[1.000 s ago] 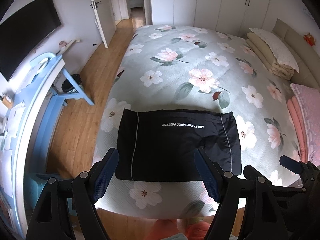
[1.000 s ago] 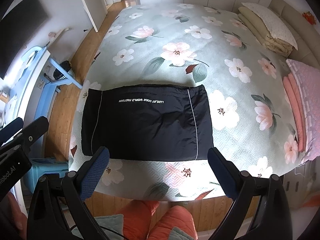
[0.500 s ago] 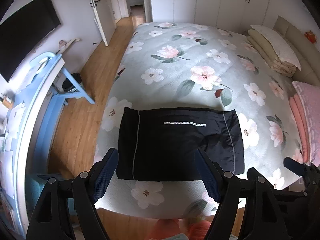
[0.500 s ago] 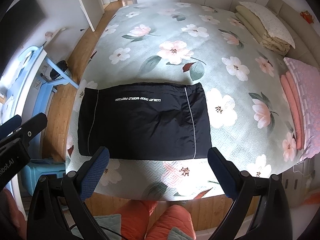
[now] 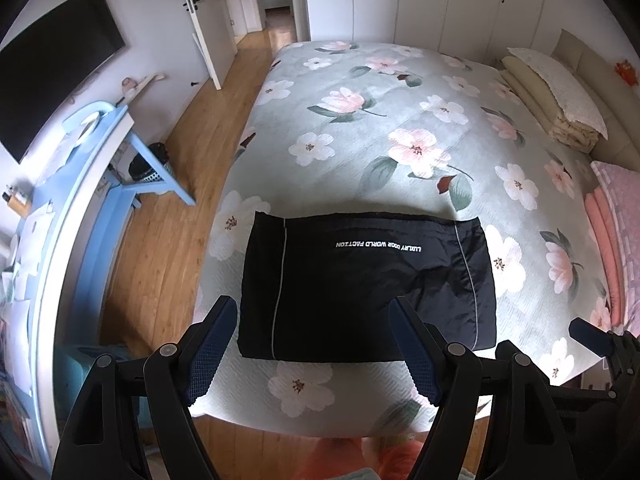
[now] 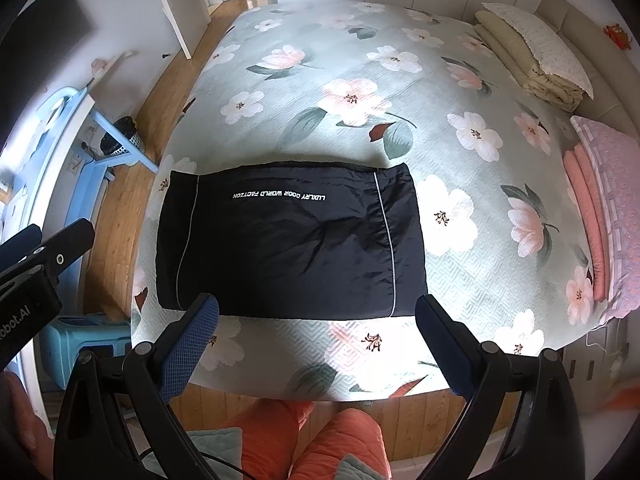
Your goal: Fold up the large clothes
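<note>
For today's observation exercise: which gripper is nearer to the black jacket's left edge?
Left. The left gripper hangs open over the black jacket toward its left edge; the right gripper hangs open further right, above its near edge. Neither touches it.

1. I see a folded black garment [image 5: 366,288] with thin grey piping and white lettering.
2. My pale green quilted bedspread [image 5: 400,112] carries pink and white flowers.
3. My tongs' pads [image 6: 188,350] are blue.
</note>
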Tool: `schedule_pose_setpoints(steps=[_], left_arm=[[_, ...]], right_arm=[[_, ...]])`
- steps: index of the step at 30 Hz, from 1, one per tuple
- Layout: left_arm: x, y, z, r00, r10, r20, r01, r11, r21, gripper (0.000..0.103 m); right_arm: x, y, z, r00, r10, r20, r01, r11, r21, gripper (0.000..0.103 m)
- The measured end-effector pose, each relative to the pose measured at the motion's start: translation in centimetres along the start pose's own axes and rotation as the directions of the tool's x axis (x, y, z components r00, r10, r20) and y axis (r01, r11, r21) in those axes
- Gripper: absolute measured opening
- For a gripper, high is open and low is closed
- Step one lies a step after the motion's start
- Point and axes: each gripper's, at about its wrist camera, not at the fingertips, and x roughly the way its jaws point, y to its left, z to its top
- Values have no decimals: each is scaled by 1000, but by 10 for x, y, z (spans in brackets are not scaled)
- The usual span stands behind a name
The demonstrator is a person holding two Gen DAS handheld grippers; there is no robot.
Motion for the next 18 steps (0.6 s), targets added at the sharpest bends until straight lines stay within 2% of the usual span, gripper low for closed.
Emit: schedule_pose_setpoints(steps=[9,18], left_arm=[[4,2,3,1000,-3,-3,3,1000,12,79],[11,7,5,999,45,13,-45,999,17,79]], right_arm=[[3,1,-1,1000,1,-7,-1,1000,-2,99],[5,2,-3,1000,23,-11,-23,1000,13,99]])
